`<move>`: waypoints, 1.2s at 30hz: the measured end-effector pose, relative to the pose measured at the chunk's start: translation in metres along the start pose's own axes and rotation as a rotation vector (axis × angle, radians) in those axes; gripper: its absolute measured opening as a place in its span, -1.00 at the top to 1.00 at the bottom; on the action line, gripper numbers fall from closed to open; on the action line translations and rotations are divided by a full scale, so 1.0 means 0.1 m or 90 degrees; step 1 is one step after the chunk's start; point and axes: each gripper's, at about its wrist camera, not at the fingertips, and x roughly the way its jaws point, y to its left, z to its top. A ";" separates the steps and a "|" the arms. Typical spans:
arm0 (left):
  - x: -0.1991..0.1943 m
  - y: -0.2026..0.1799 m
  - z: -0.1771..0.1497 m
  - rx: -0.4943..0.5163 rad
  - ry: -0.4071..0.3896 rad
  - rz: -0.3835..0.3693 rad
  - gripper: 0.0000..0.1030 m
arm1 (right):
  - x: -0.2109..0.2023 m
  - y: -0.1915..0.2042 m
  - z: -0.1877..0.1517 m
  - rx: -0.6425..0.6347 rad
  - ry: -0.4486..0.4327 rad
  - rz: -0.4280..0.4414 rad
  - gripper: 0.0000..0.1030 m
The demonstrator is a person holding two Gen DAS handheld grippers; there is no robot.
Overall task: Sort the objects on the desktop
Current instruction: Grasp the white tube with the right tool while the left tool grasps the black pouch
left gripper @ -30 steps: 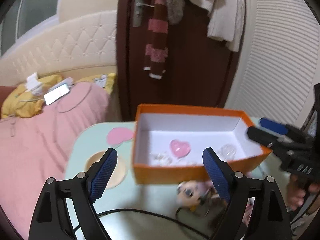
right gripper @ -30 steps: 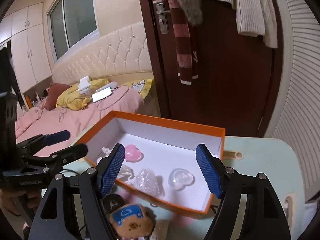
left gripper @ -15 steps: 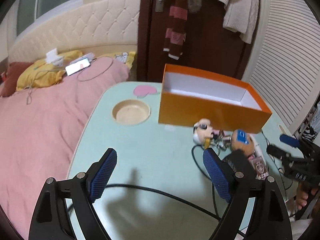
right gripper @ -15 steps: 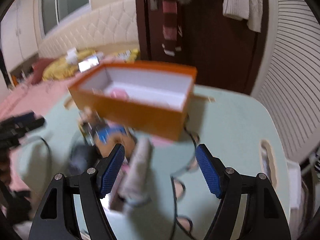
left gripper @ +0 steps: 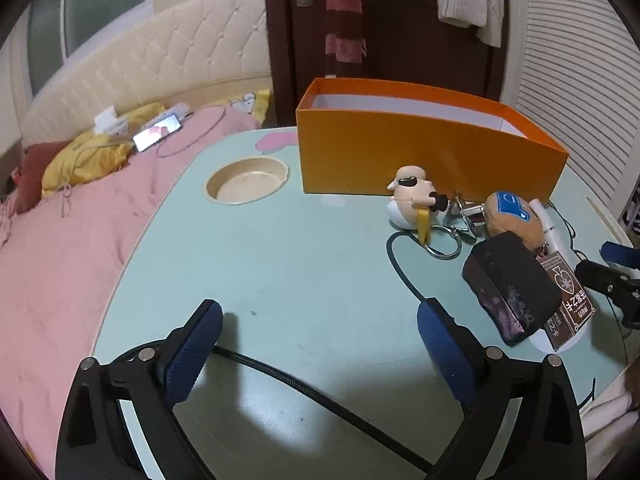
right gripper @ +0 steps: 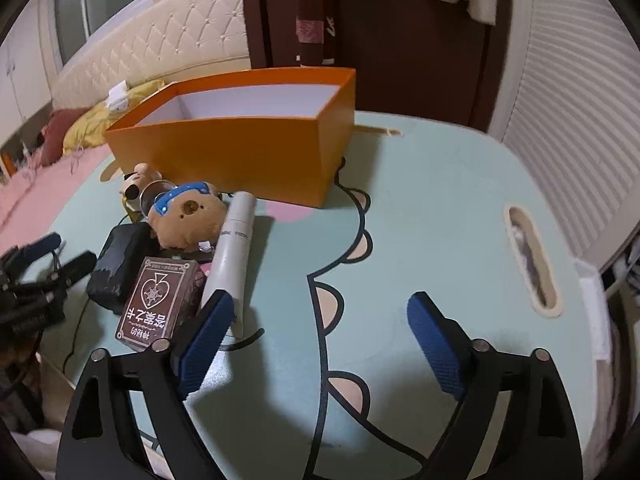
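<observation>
Left gripper [left gripper: 320, 340]: black angular frame with triangular cut-outs, two fingers [left gripper: 196, 354] faced with blue cross-hatched pads, round silver screws [left gripper: 146, 355] on each arm behind the pads. Right gripper [right gripper: 320, 330]: same make, black frame, blue textured fingertips [right gripper: 434, 344], silver screws [right gripper: 478, 345] set just behind the pads, triangular openings lower in the frame. Seen from the opposite camera, each unit black-bodied with one blue-tipped and one dark finger; lettering on the black body too blurred to read.
</observation>
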 end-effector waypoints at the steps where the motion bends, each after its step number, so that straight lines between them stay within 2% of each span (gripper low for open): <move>1: 0.00 0.01 0.00 -0.001 0.001 -0.001 -0.91 | 0.00 -0.02 0.00 0.005 0.000 -0.003 -0.88; 2: 0.01 0.01 0.01 -0.001 0.001 -0.002 -0.92 | 0.02 -0.02 -0.02 0.006 0.002 -0.010 -0.98; 3: 0.01 0.02 0.01 -0.002 0.002 -0.003 -0.92 | 0.02 -0.01 -0.02 0.001 0.004 -0.015 -0.99; 7: 0.03 0.03 0.02 -0.005 0.005 -0.006 -0.92 | 0.04 0.06 -0.04 -0.020 0.008 -0.031 -0.99; 33: 0.02 0.05 0.00 -0.002 0.003 -0.009 -0.94 | 0.09 0.08 -0.04 -0.023 0.015 -0.029 -0.99; 36: 0.02 0.05 0.00 -0.002 0.003 -0.009 -0.94 | 0.10 0.07 0.02 -0.018 0.035 -0.027 -0.99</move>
